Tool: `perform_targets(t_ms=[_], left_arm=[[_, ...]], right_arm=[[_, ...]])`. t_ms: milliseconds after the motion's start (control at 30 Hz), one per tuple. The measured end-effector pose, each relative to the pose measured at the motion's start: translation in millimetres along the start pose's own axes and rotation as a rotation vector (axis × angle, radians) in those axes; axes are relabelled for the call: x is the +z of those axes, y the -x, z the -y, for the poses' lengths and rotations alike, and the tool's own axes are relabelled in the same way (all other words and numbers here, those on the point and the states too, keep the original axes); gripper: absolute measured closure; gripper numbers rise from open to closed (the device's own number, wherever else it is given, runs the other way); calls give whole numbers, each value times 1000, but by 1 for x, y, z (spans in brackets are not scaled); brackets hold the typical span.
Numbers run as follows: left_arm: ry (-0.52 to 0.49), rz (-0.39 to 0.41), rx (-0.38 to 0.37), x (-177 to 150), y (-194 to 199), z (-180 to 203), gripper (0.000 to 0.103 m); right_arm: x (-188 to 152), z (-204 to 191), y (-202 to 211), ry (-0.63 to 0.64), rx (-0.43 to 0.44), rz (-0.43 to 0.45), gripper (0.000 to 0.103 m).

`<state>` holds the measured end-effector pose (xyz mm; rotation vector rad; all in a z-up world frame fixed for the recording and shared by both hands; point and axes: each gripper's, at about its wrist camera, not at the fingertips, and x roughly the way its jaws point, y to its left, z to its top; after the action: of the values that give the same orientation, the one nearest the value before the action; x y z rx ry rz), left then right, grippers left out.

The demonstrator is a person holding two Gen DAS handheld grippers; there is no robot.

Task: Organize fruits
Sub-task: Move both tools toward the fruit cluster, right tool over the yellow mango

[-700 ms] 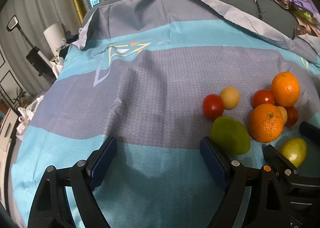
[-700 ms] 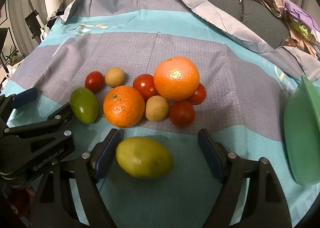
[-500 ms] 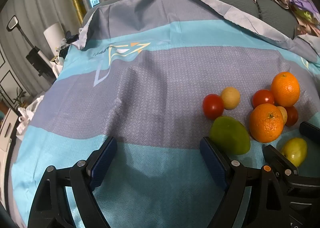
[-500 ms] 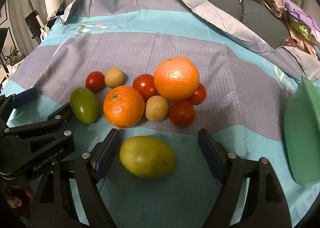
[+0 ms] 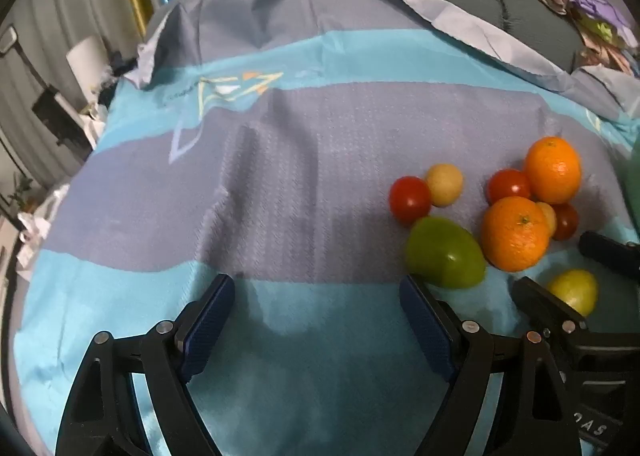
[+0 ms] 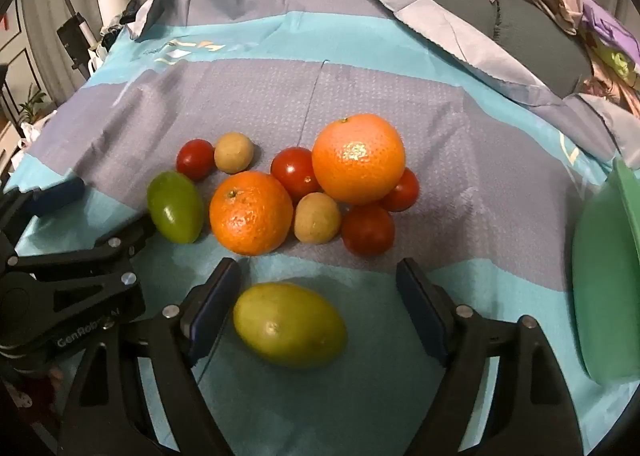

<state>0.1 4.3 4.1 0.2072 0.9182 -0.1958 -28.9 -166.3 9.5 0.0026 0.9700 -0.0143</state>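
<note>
Yellow-green fruit point(image 6: 289, 330) between open right gripper point(image 6: 318, 296) fingers

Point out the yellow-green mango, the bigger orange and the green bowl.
yellow-green mango point(image 6: 289, 330): right wrist view, middle of its skin.
bigger orange point(image 6: 358, 158): right wrist view, its front face.
green bowl point(image 6: 604, 280): right wrist view, its outer wall.

Glossy tomatoes point(image 6: 295, 172) and dimpled oranges point(image 6: 357, 158) on woven cloth bedspread point(image 6: 400, 96).

The right claw point(image 6: 318, 298), jaws wide apart, straddles a yellow-green mango point(image 6: 289, 330) lying on the striped bedspread point(image 6: 460, 128).
</note>
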Motion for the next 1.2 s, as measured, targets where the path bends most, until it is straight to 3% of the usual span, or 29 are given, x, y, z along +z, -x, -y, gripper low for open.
perform_targets(t_ms=[167, 767, 1200], left_arm=[[27, 52, -56, 1, 24, -4, 18], [71, 24, -179, 0, 40, -7, 18], [62, 16, -166, -1, 41, -7, 18]], right_arm=[[5, 7, 24, -33, 60, 44, 22], [11, 21, 53, -109, 139, 93, 27], [10, 20, 53, -117, 142, 74, 27]])
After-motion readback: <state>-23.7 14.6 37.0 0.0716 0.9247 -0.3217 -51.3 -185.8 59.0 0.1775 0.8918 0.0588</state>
